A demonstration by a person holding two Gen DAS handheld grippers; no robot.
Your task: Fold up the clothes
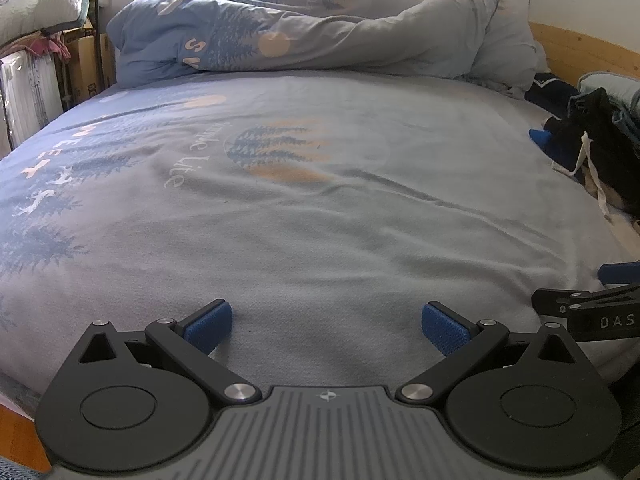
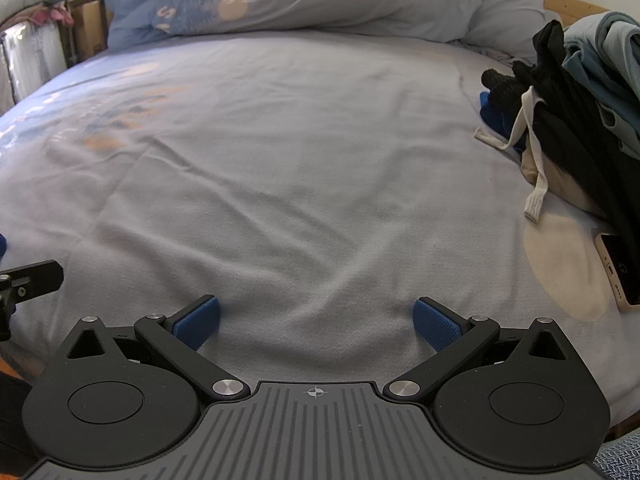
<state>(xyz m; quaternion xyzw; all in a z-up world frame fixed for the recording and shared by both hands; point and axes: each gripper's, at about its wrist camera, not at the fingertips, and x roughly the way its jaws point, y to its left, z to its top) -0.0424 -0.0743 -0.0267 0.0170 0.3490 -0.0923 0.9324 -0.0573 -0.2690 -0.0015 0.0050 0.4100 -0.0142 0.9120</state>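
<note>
Nothing of the folding looks done yet: both grippers hang empty over the near edge of the bed, and no garment lies spread on the open sheet in front of them. The left gripper has its fingers spread wide with only bare sheet between the blue pads, and the right gripper stands the same way, wide and holding nothing. The clothes to fold sit in a heap of clothes at the right side of the bed, well apart from both grippers: dark garments on top, grey-blue ones behind, something beige beneath, with a white drawstring trailing down onto the sheet. So the whole job appears to remain, starting with pulling one piece out. A phone lies just beside the foot of the heap, half tucked under the dark cloth, and could be dragged along. A bunched duvet fills the far end of the bed, which limits the flat space for spreading.
</note>
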